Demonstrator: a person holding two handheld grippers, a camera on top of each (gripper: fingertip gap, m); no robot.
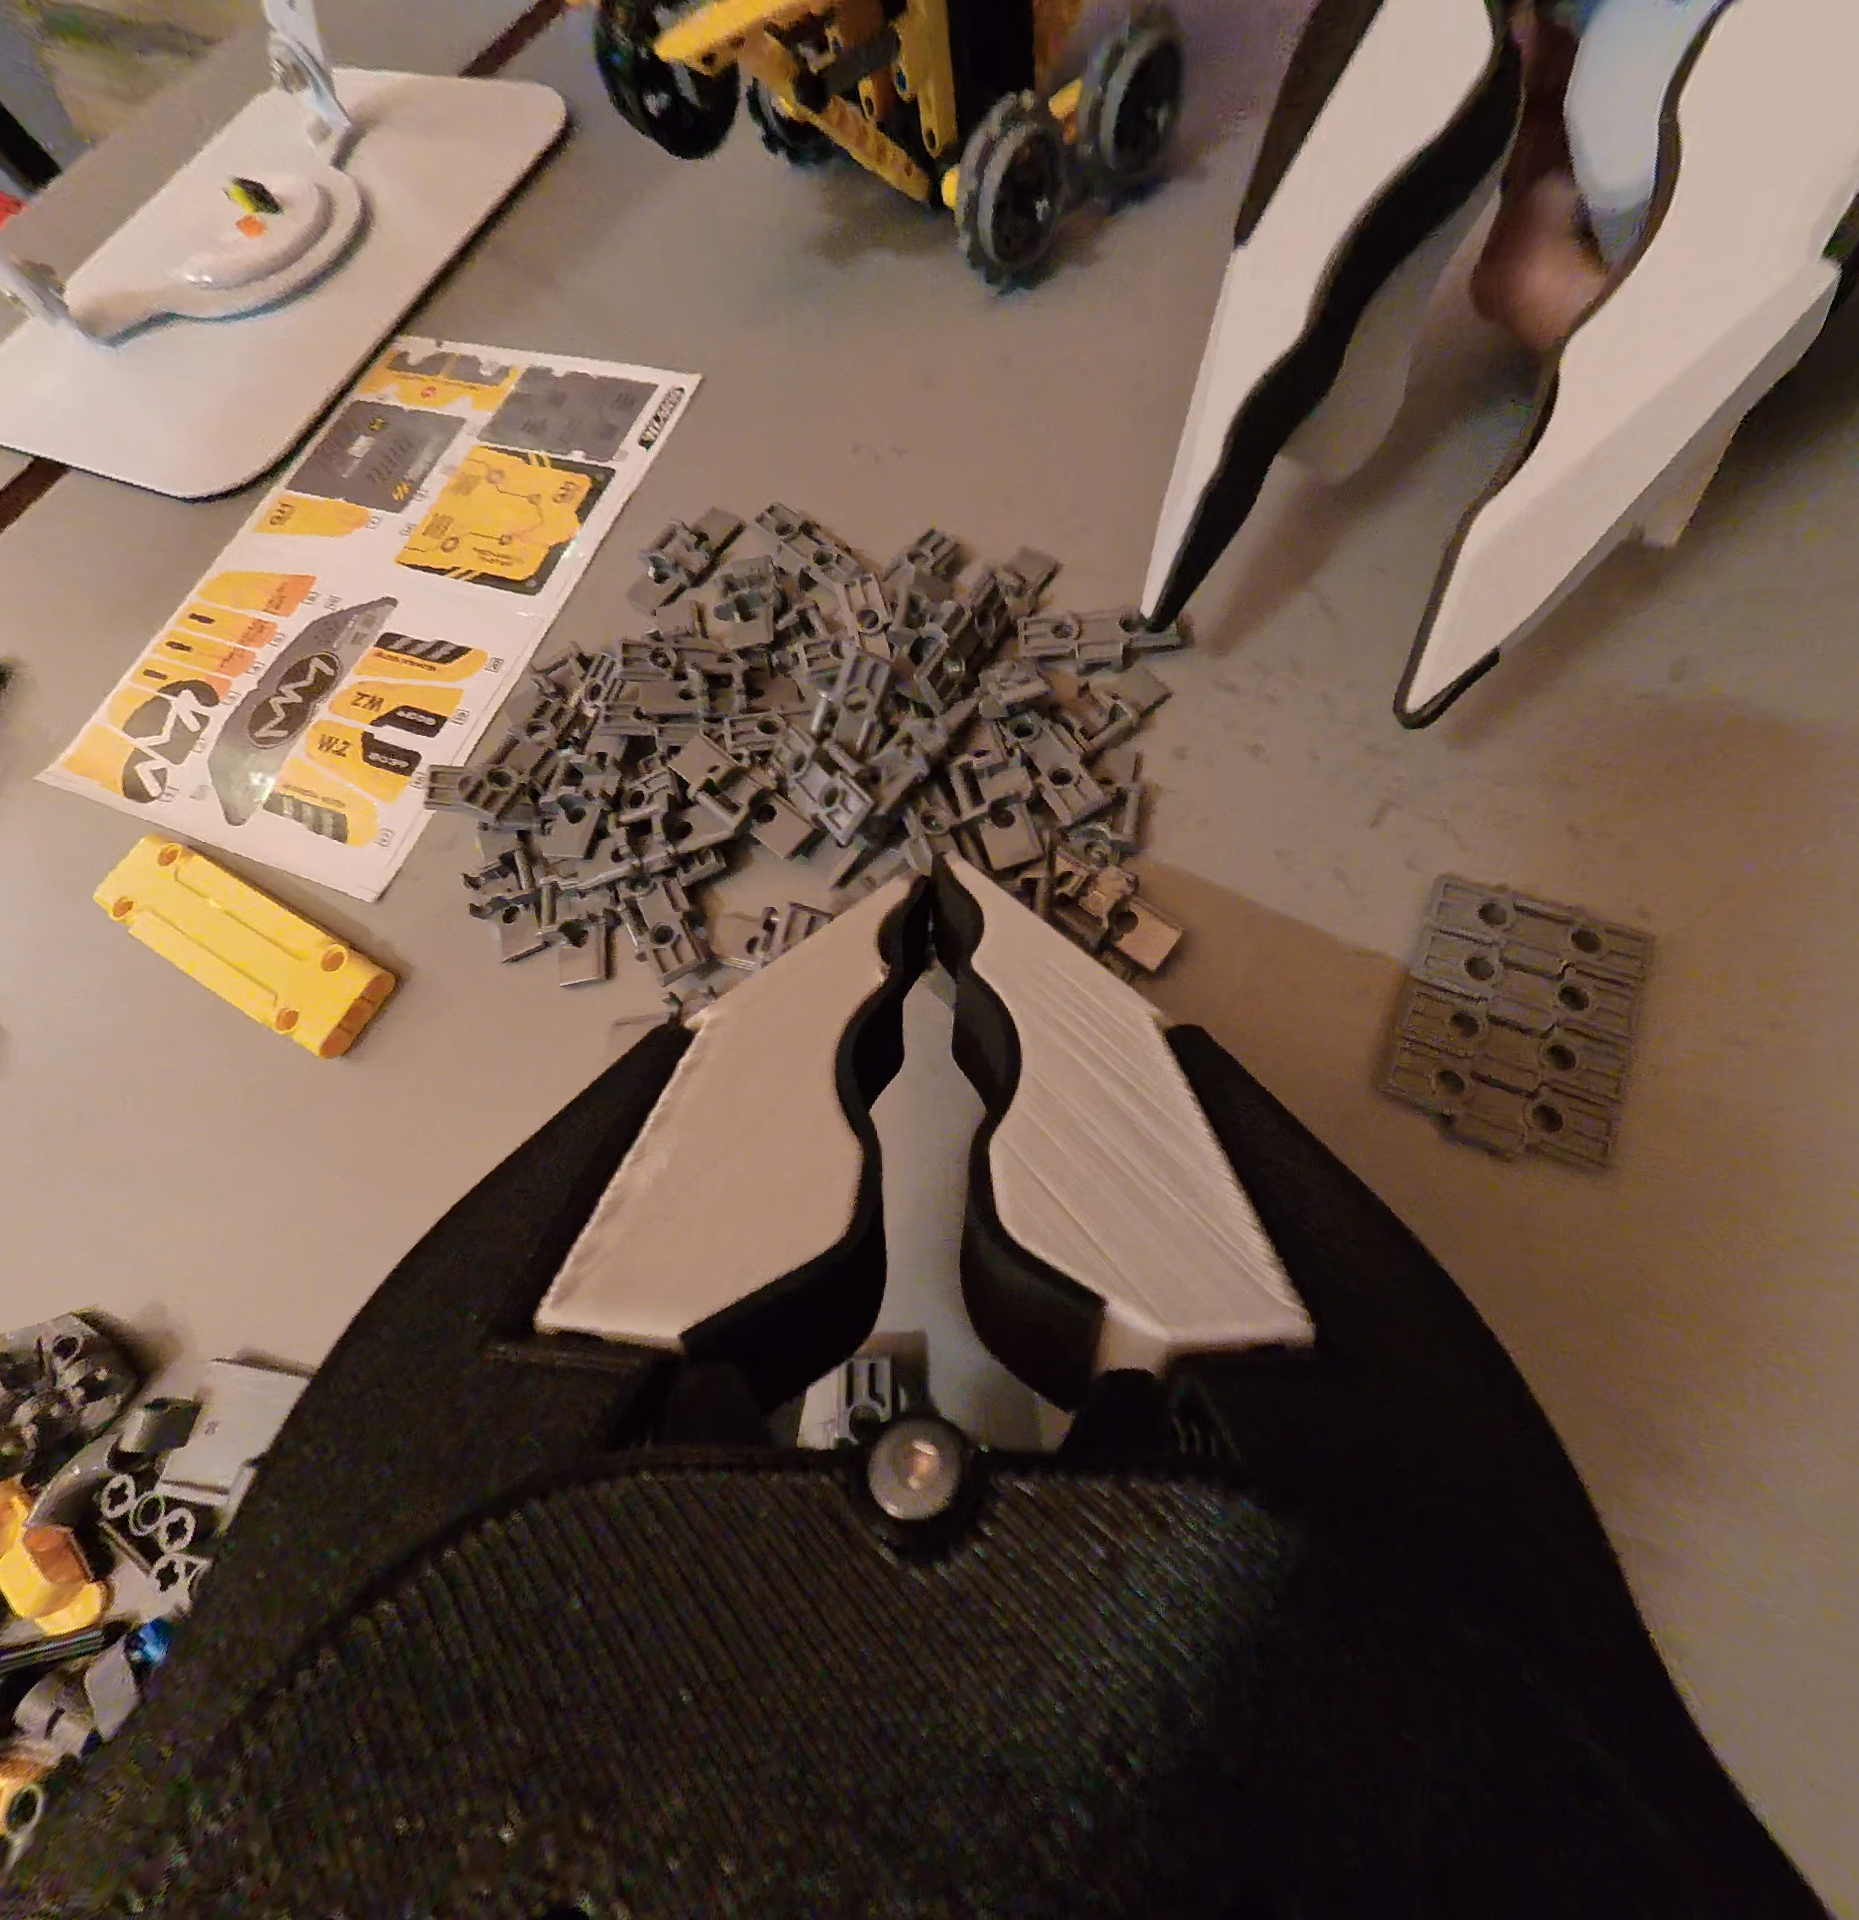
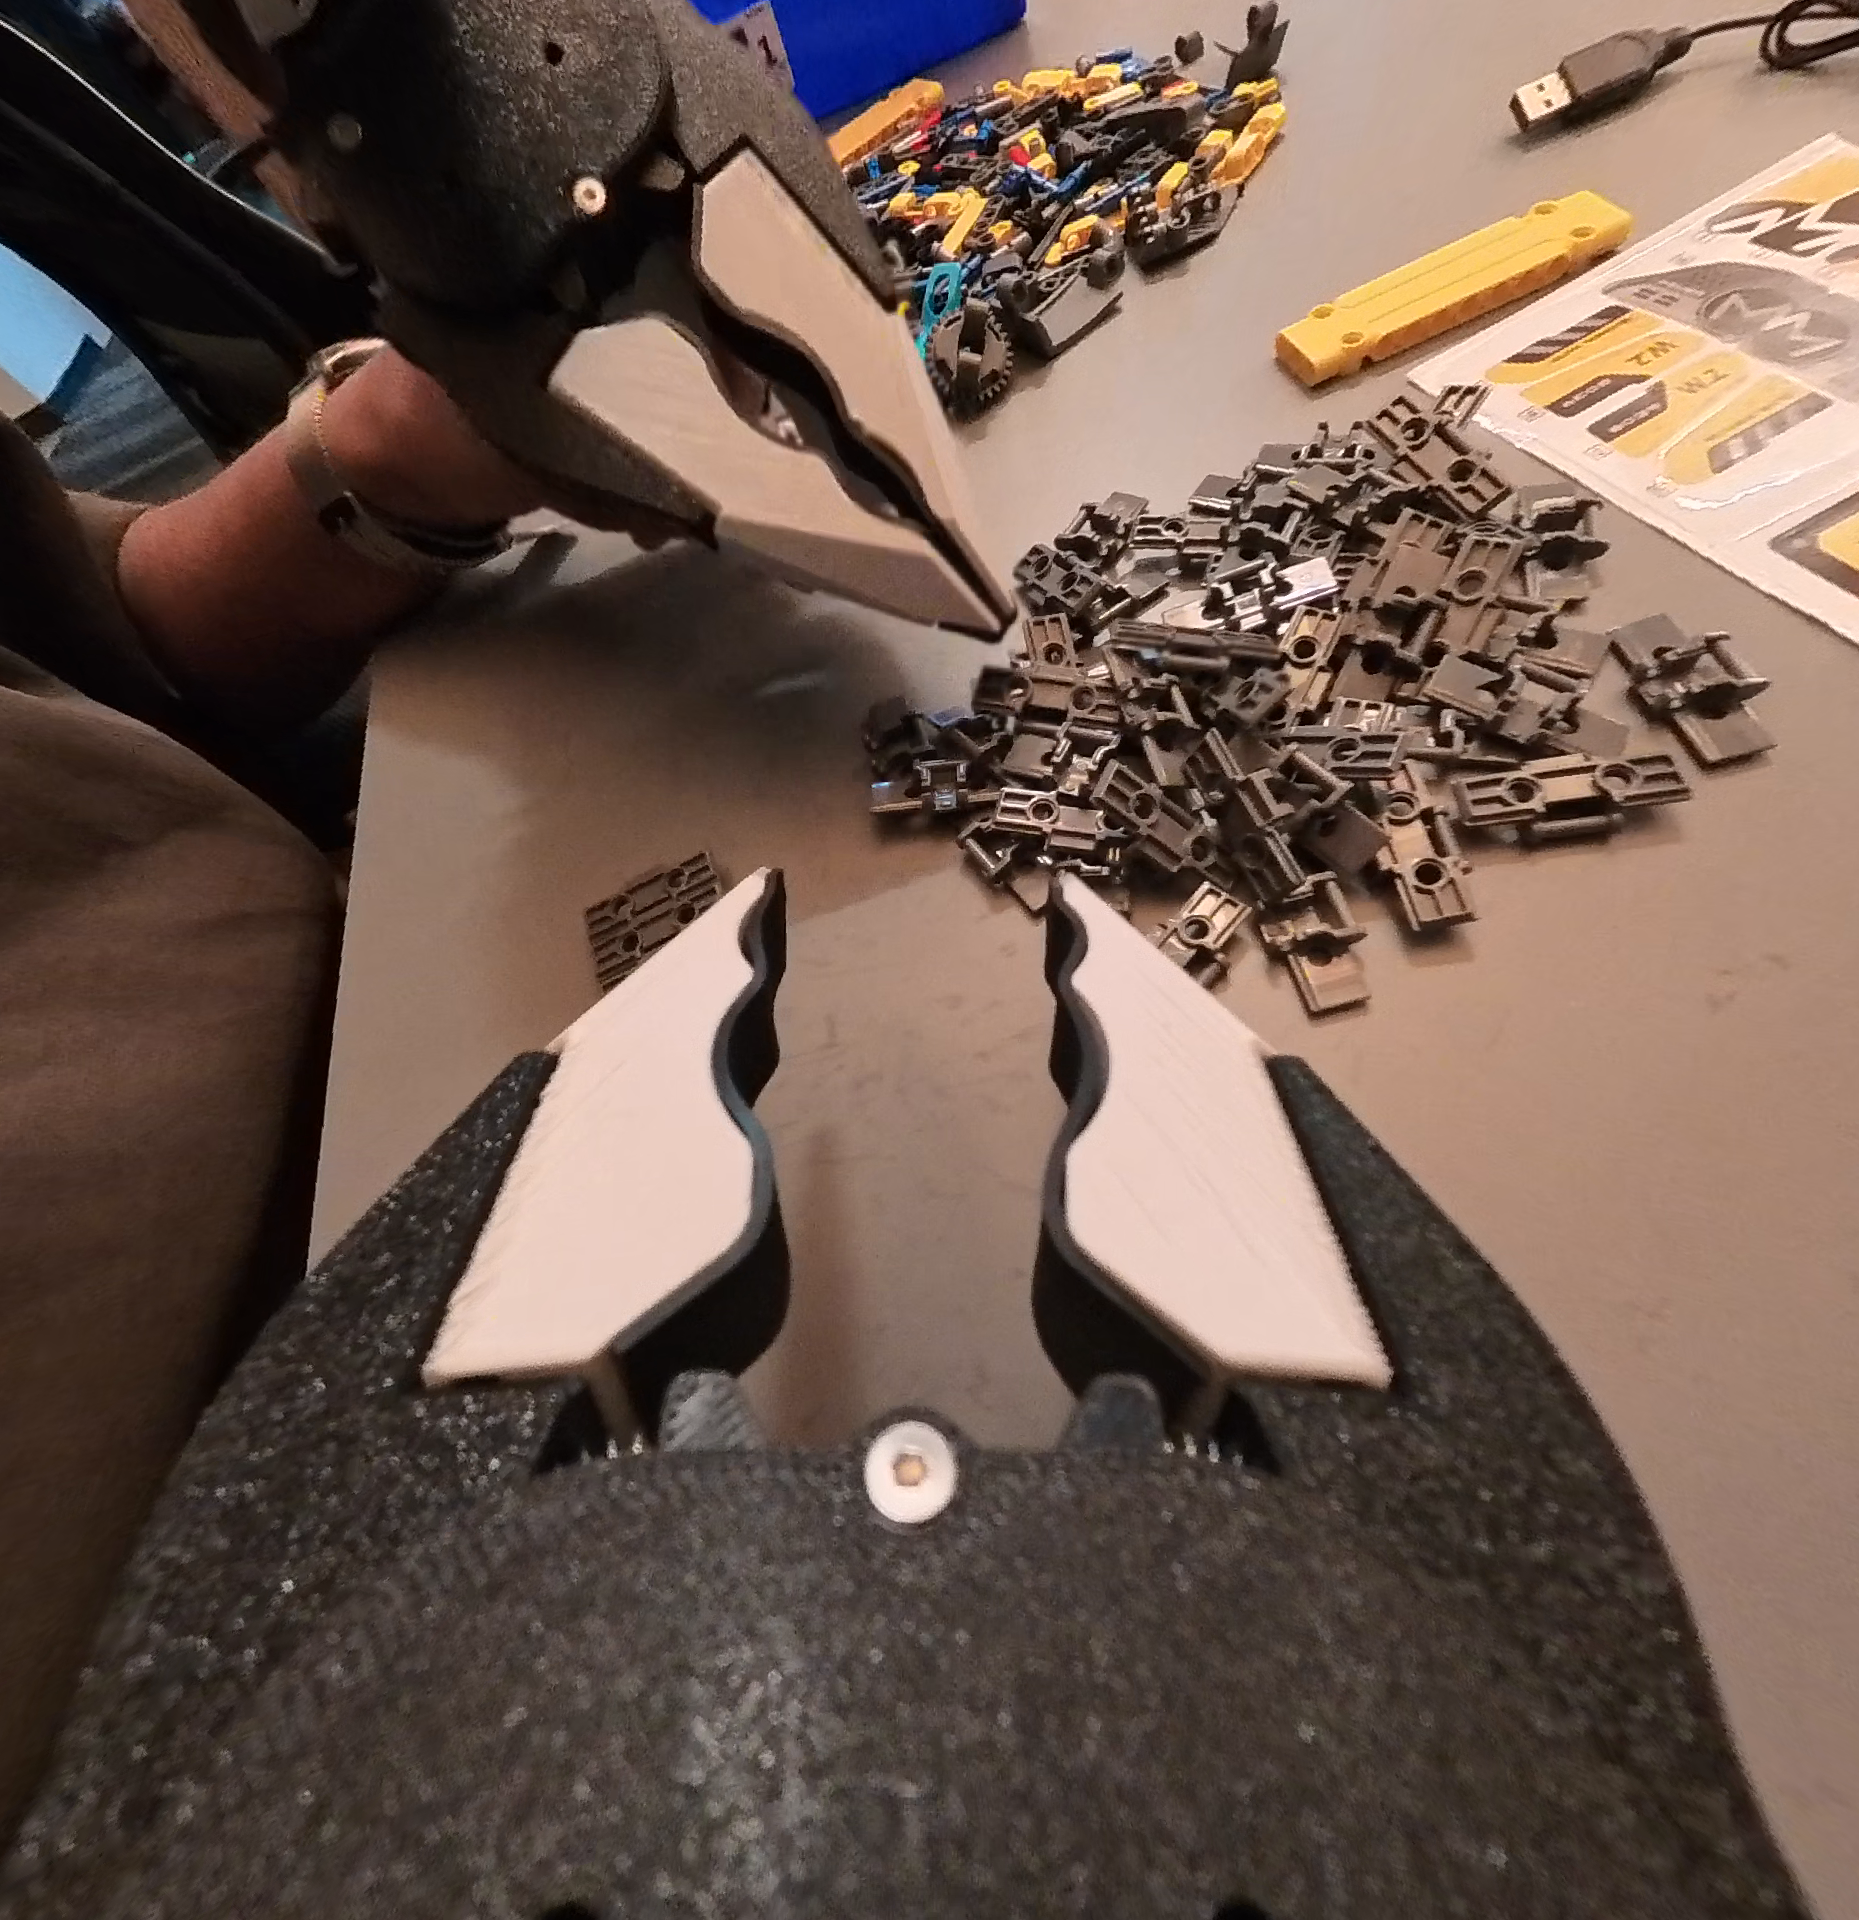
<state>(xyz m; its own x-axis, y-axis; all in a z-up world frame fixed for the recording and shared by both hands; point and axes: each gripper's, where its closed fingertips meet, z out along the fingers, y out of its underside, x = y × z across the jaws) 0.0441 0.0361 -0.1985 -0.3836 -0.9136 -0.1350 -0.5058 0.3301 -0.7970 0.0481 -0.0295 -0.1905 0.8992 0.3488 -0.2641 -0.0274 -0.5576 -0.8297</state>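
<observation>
A heap of small grey track-link pieces (image 1: 821,727) lies on the grey table; it also shows in the right wrist view (image 2: 1299,707). My left gripper (image 1: 930,883) is shut, its tips at the near edge of the heap, and nothing shows between them. In the right wrist view it (image 2: 998,623) hovers at the heap's left edge. My right gripper (image 2: 914,894) is open and empty, low over the table beside the heap. In the left wrist view it (image 1: 1294,665) stands at the heap's far right, one fingertip touching a loose link (image 1: 1107,636). A short joined strip of links (image 1: 1517,1023) lies apart (image 2: 650,920).
A sticker sheet (image 1: 353,603) and a yellow panel (image 1: 244,930) lie left of the heap. A yellow and black wheeled model (image 1: 904,94) and a white stand base (image 1: 260,260) stand farther back. Mixed coloured parts (image 2: 1060,177), a USB plug (image 2: 1569,83), a person's wrist (image 2: 281,499). There is about 7 cm between the tips of the two grippers.
</observation>
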